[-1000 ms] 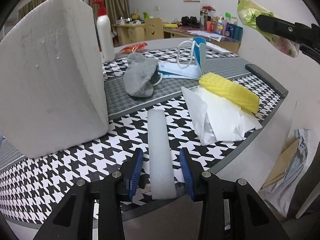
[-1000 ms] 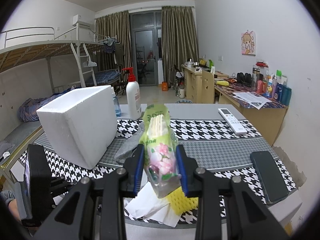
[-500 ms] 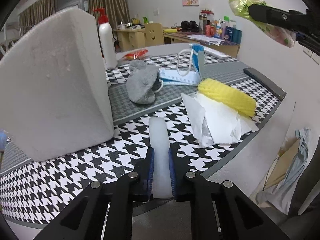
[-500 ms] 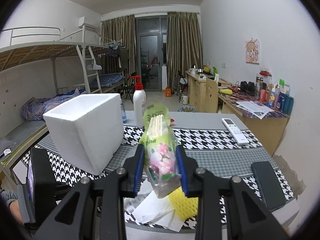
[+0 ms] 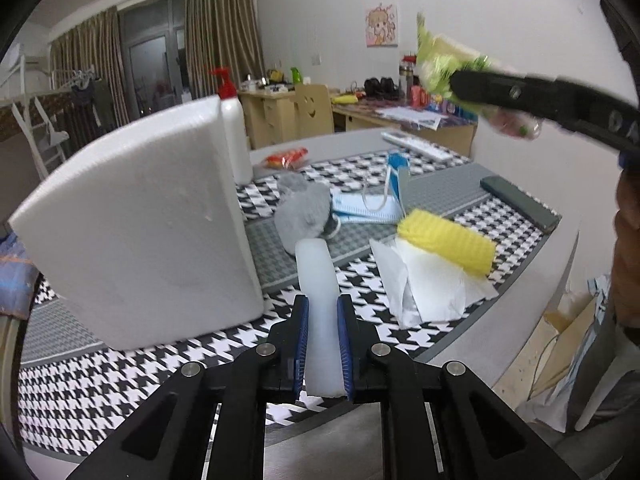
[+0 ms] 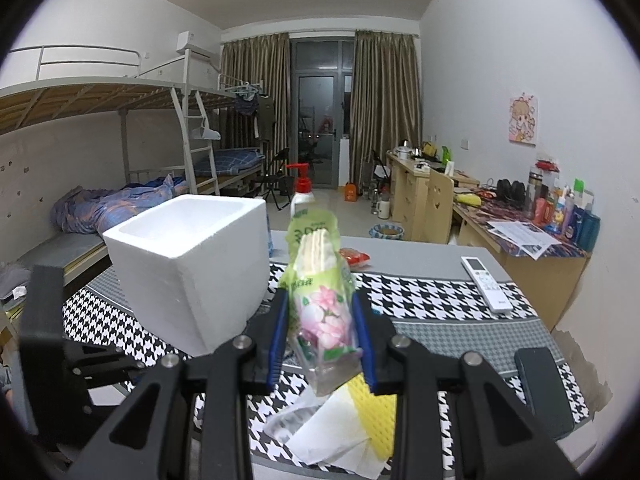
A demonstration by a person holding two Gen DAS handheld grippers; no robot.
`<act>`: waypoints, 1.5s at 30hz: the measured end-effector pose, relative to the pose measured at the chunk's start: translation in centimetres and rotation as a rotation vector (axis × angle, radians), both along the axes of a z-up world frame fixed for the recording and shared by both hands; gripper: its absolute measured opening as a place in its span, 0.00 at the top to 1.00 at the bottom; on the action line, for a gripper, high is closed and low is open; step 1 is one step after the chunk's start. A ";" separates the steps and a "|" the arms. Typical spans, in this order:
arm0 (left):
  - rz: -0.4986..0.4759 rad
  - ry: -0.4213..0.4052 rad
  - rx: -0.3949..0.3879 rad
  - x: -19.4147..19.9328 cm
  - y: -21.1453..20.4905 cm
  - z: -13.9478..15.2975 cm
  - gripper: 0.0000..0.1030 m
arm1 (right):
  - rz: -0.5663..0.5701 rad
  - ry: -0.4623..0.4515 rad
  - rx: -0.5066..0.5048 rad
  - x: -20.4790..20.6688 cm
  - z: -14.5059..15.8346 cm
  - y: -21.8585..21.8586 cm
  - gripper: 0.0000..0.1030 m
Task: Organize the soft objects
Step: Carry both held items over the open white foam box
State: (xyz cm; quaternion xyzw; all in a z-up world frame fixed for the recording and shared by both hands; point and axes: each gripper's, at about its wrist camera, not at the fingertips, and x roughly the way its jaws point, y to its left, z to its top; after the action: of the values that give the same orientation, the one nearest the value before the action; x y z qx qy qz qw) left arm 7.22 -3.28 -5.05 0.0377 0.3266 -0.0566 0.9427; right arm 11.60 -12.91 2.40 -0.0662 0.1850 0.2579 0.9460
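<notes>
Both hands are loaded, and by my reading nothing is stowed yet: the white foam box (image 6: 188, 264), left of centre in the right wrist view, shows no contents in the part of its hollow that is visible. The left gripper (image 5: 323, 344) is clamped on one white foam strip (image 5: 318, 280), at lower centre of its frame. The right gripper (image 6: 322, 340) pinches one green tissue pack (image 6: 320, 300), mid-frame. Left on the table (image 5: 120, 364), around centre frame: one yellow sponge (image 5: 444, 242), one grey sock (image 5: 302, 214), one pile of white paper (image 5: 424, 284), and face masks (image 5: 366, 208) whose number I cannot tell.
</notes>
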 end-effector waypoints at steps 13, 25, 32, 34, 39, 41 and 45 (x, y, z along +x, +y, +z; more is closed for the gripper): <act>-0.022 -0.104 -0.031 -1.7 1.4 3.8 0.85 | 0.029 -0.025 -0.012 -0.2 0.9 1.6 0.65; -0.018 -0.207 -0.022 -2.5 2.3 7.1 0.85 | 0.044 -0.046 -0.003 0.2 2.0 2.4 0.65; -0.004 -0.253 -0.025 -2.8 3.2 8.8 0.85 | 0.057 -0.067 -0.002 0.3 2.6 3.1 0.65; 0.001 -0.264 -0.027 -2.8 3.5 9.2 0.85 | 0.064 -0.069 0.003 0.4 2.8 3.2 0.65; 0.033 -0.283 -0.031 -2.7 4.4 9.7 0.85 | 0.080 -0.071 0.010 0.6 3.0 3.7 0.65; 0.047 -0.292 -0.032 -2.7 4.7 9.9 0.85 | 0.088 -0.070 0.015 0.6 3.0 3.9 0.65; 0.074 -0.307 -0.035 -2.4 5.4 10.3 0.85 | 0.099 -0.069 0.023 0.9 3.1 4.4 0.65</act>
State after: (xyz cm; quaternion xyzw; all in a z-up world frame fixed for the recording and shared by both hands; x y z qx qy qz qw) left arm 4.82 2.09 5.28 0.0173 0.1787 -0.0212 0.9835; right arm 12.49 -8.54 5.47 -0.0734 0.1460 0.3042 0.9385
